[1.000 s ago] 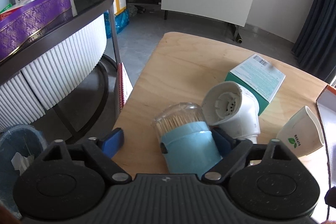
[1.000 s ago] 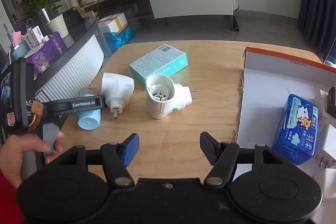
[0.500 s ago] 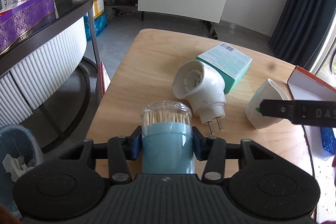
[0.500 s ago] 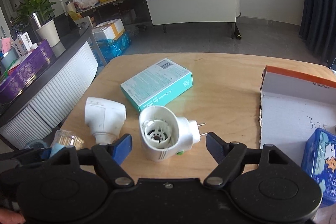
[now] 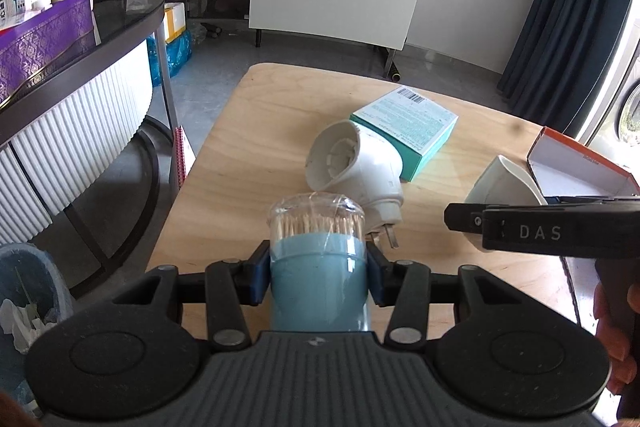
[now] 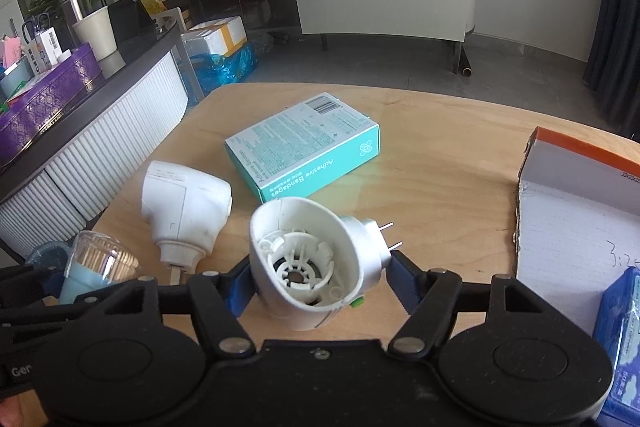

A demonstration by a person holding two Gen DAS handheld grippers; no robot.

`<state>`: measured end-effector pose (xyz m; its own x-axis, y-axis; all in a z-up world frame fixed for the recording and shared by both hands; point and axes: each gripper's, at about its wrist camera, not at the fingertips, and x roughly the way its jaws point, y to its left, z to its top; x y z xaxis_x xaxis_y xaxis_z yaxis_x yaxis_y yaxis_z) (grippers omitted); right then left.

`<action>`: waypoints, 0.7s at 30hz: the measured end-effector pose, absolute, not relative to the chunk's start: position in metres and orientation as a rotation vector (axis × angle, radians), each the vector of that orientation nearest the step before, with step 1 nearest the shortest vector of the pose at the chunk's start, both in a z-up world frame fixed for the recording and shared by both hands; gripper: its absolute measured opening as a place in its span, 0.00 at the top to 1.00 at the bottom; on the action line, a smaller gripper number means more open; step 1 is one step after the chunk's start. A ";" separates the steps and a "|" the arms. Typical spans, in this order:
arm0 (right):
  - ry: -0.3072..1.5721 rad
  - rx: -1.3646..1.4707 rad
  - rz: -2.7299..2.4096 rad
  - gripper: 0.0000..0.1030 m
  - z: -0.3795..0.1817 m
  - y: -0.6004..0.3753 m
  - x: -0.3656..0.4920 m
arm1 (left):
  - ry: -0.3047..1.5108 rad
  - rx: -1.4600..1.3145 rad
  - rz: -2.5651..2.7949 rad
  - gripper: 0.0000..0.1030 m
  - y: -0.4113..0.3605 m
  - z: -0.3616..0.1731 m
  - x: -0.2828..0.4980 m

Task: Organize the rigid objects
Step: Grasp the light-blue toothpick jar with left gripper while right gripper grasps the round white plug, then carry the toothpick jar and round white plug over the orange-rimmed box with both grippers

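- Blue toothpick jar [image 5: 318,279], with a clear cap over the toothpicks, sat clenched between the pads of the left gripper [image 5: 318,277], over the near left part of the table.
- In the right wrist view the same jar [image 6: 94,269] showed at the far left edge, tilted, with the left gripper's black frame under it.
- White plug-in device [image 6: 310,261], its open round end facing the camera and two pins pointing right, lay between the blue pads of the right gripper [image 6: 318,281], whose jaws were closing; whether both pads already pressed on it I could not tell.
- A second white plug-in device [image 6: 184,205] lay just left of the first, its plug end toward the near edge.
- In the left wrist view this second device [image 5: 356,167] lay just beyond the jar, touching the teal box behind it.
- Teal bandage box [image 6: 304,149] lay flat, farther out near the middle of the table.
- The wooden table [image 6: 440,167] bore all of these.
- An open cardboard box [image 6: 568,195] with an orange rim stood on the right side of the table.
- A blue tissue pack [image 6: 622,343] lay inside it at the near right.
- A person's fingers [image 5: 612,339] showed at the right edge of the left wrist view, below the right gripper's black side.
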<state>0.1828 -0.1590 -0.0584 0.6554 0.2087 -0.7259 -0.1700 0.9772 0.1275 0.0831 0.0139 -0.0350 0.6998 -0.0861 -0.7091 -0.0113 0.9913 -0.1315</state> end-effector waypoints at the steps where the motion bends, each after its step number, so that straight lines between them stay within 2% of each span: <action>1: 0.822 0.052 0.214 0.20 -0.055 -0.160 0.179 | 0.790 -0.125 -0.043 0.54 0.012 -0.033 0.082; 21: 0.733 0.092 0.108 0.20 0.011 -0.185 0.081 | 0.727 -0.101 -0.084 0.54 -0.023 0.013 0.039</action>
